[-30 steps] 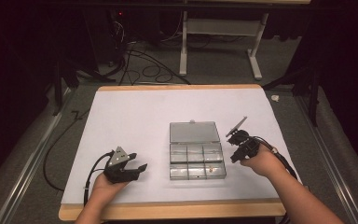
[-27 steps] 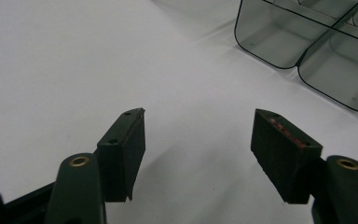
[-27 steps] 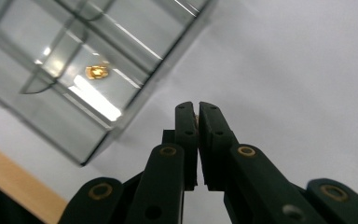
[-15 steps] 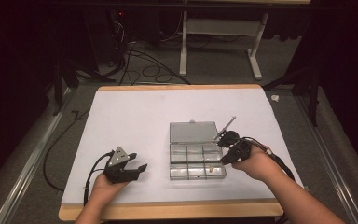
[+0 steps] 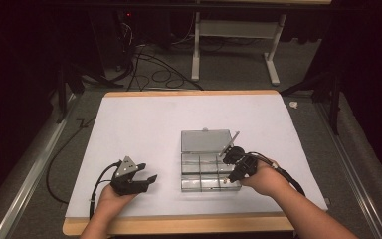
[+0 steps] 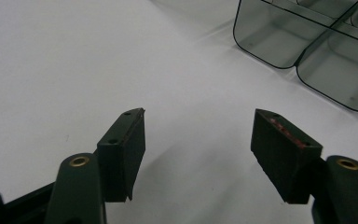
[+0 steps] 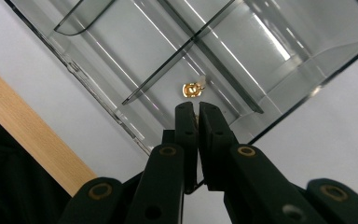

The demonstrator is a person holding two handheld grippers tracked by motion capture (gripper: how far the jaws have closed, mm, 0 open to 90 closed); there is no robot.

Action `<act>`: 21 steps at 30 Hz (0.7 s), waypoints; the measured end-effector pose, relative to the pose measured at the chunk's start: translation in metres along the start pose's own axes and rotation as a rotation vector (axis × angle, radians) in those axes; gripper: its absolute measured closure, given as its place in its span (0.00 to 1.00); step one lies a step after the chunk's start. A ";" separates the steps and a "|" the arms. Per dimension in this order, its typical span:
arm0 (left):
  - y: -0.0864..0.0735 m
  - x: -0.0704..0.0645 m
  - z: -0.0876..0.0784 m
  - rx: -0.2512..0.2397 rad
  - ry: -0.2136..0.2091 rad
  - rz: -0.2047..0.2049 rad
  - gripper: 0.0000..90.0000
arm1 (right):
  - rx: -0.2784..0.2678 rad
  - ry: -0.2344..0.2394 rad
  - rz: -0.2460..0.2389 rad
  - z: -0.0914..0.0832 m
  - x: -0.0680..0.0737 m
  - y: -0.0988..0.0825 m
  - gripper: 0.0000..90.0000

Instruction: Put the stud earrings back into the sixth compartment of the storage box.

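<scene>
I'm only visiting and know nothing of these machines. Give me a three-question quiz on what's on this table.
1. True or false: the left gripper has its jaws apart over bare table.
2. What small thing lies in the clear compartment box just beyond the right gripper?
3. The box's lid is: A shut, B open, C missing.

Key: 1 true. 2 a small gold-coloured piece. 3 B.
</scene>
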State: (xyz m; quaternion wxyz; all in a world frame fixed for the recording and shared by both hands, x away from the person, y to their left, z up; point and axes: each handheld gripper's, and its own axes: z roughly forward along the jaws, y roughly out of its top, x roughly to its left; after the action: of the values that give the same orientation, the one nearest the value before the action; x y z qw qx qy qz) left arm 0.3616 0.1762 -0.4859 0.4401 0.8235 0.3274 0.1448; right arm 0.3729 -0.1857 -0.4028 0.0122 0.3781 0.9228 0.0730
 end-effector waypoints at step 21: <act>0.000 0.001 0.001 0.007 -0.005 -0.004 0.40 | 0.010 -0.007 -0.011 0.019 0.000 0.004 0.93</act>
State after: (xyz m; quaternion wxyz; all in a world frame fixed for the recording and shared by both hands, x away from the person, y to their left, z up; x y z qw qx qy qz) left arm 0.3626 0.1760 -0.4860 0.4380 0.8248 0.3285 0.1409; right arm 0.3770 -0.1800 -0.4207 0.0138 0.3733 0.9252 0.0672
